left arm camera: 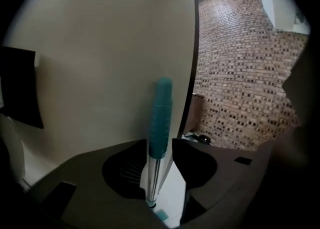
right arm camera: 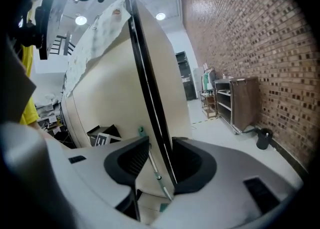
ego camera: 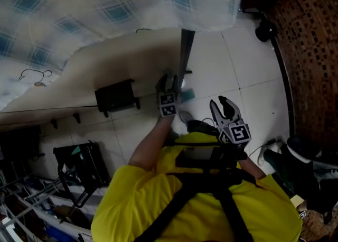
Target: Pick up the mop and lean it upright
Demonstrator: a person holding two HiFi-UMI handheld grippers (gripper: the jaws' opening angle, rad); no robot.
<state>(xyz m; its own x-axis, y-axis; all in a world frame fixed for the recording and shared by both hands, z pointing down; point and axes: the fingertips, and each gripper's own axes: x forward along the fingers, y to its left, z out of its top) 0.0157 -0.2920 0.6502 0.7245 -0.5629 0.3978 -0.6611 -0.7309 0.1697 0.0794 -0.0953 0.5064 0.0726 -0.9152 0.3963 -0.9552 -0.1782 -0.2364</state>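
The mop (left arm camera: 161,118) stands upright beside the dark edge of the cream board (left arm camera: 100,63). The left claw (left arm camera: 160,144) is open, with the stick between its jaws but not squeezed. The right claw (right arm camera: 161,141) is open too and holds nothing. The stick looks light, stiff and slippery. I think the blue rubber top is the best place to grab.

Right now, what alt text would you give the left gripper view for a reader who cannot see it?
A mop handle, teal grip above a chrome shaft, stands between the left gripper's parted jaws, with a sliver of gap on its right side. Behind it is a cream panel; a brick wall fills the right.
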